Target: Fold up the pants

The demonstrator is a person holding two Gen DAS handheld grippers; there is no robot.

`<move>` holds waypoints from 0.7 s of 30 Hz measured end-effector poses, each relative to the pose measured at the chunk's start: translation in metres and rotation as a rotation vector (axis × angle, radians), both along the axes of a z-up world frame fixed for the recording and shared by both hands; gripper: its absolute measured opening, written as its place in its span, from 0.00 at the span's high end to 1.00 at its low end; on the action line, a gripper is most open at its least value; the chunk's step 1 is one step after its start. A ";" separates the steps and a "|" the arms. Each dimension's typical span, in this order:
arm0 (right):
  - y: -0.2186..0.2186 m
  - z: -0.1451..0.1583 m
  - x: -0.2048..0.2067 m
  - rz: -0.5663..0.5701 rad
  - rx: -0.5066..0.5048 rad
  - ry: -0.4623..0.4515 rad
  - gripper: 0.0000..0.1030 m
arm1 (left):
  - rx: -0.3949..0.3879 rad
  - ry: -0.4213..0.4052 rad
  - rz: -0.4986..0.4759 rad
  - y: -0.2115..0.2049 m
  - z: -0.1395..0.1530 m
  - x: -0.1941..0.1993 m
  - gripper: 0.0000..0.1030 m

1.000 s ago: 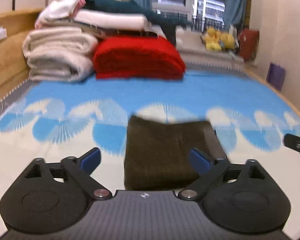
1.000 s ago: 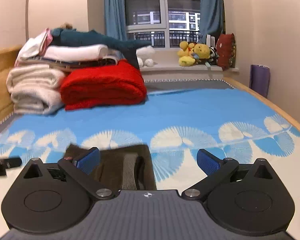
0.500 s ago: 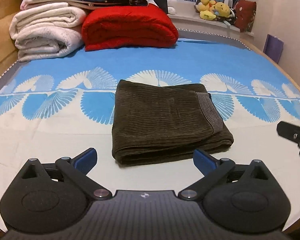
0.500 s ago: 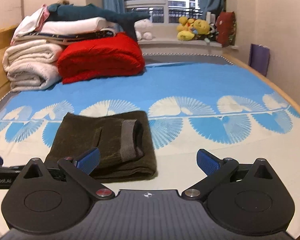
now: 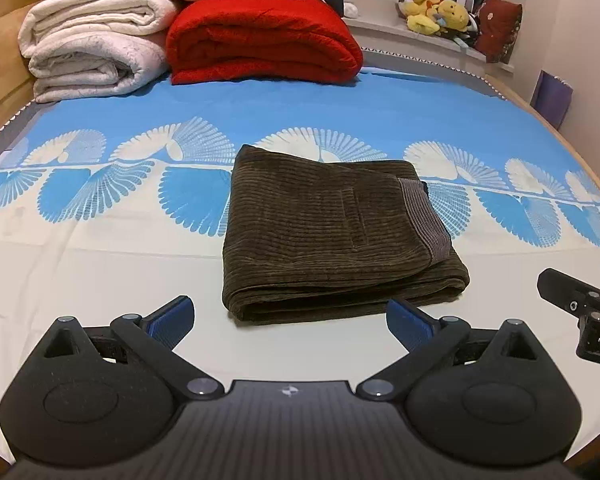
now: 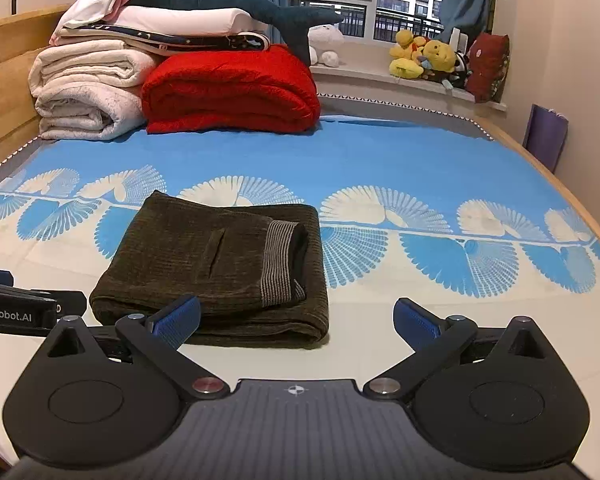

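Note:
The dark olive corduroy pants lie folded into a compact rectangle on the bed, a grey striped waistband showing on the right side. In the right wrist view the pants sit left of centre. My left gripper is open, hovering just in front of the fold's near edge with nothing between its fingers. My right gripper is open too, near the pants' front right corner, and holds nothing. Each gripper shows at the edge of the other's view.
A red blanket and rolled white blankets are stacked at the far left of the bed. Plush toys sit on the windowsill. The wooden bed frame curves along the right, with a purple bag beyond.
Both grippers have pulled back and risen from the pants, so the whole folded bundle now shows. The pants have not moved.

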State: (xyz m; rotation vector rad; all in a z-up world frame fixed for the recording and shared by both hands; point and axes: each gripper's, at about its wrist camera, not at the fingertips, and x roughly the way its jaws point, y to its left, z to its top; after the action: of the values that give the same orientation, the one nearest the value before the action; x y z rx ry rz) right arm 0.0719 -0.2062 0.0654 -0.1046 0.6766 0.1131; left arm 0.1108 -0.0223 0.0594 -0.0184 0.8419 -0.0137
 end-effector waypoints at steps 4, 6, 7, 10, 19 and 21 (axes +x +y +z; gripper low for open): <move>0.000 0.000 0.002 -0.003 -0.002 0.005 0.01 | -0.004 0.002 -0.001 -0.001 0.000 0.001 0.01; 0.000 -0.001 0.002 -0.004 -0.002 0.008 0.01 | -0.004 0.004 0.000 -0.001 -0.001 0.001 0.01; 0.000 -0.001 0.002 -0.006 -0.001 0.009 0.01 | -0.006 0.005 0.001 -0.001 -0.001 0.001 0.01; -0.002 -0.001 0.003 -0.007 0.003 0.013 0.01 | -0.007 0.005 0.000 -0.001 -0.001 0.002 0.01; -0.003 -0.001 0.004 -0.010 0.002 0.020 0.01 | -0.004 0.011 -0.001 0.000 -0.001 0.002 0.01; -0.003 -0.002 0.003 -0.009 0.001 0.022 0.01 | -0.004 0.011 -0.002 0.000 -0.001 0.002 0.01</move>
State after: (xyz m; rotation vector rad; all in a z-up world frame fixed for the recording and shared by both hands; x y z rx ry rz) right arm 0.0753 -0.2089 0.0637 -0.0990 0.6983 0.1062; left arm 0.1123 -0.0225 0.0580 -0.0211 0.8529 -0.0173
